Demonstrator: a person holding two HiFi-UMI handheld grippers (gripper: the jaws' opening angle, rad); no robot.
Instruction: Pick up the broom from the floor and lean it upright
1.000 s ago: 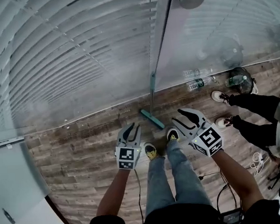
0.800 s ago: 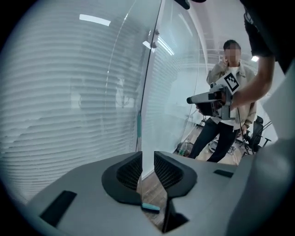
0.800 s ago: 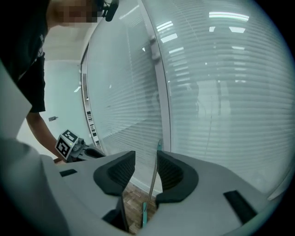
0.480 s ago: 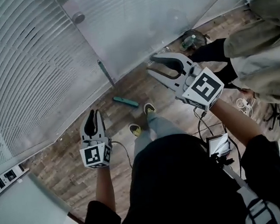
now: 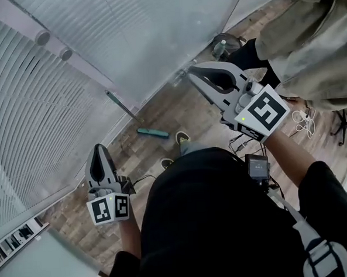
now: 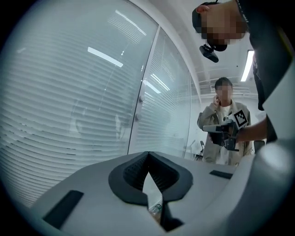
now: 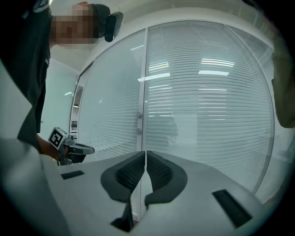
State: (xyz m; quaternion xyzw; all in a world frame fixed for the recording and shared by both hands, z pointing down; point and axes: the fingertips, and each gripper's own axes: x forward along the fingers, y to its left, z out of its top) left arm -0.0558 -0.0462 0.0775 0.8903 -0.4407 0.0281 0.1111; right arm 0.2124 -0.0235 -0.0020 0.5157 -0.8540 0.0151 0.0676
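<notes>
Overhead only, broom (image 5: 152,133) leaning against glass wall (image 5: 155,36), left gripper (image 5: 99,149) closed empty, right gripper (image 5: 188,70) just closing, empty

Up they come: the left gripper (image 5: 98,150) rises from low down to settle at eight o'clock in the head view, its jaws just closing from half-open to fully together with nothing between them. The right gripper (image 5: 189,73) swings up high towards one o'clock and its wide-spread jaws have just been closing on empty air too. The person straightens out of the crouch, so the broom (image 5: 138,123), large and dead centre a second ago, now looks small and far below at ten o'clock, while the bystander's beige jacket (image 5: 314,44) slides in at two o'clock.
</notes>
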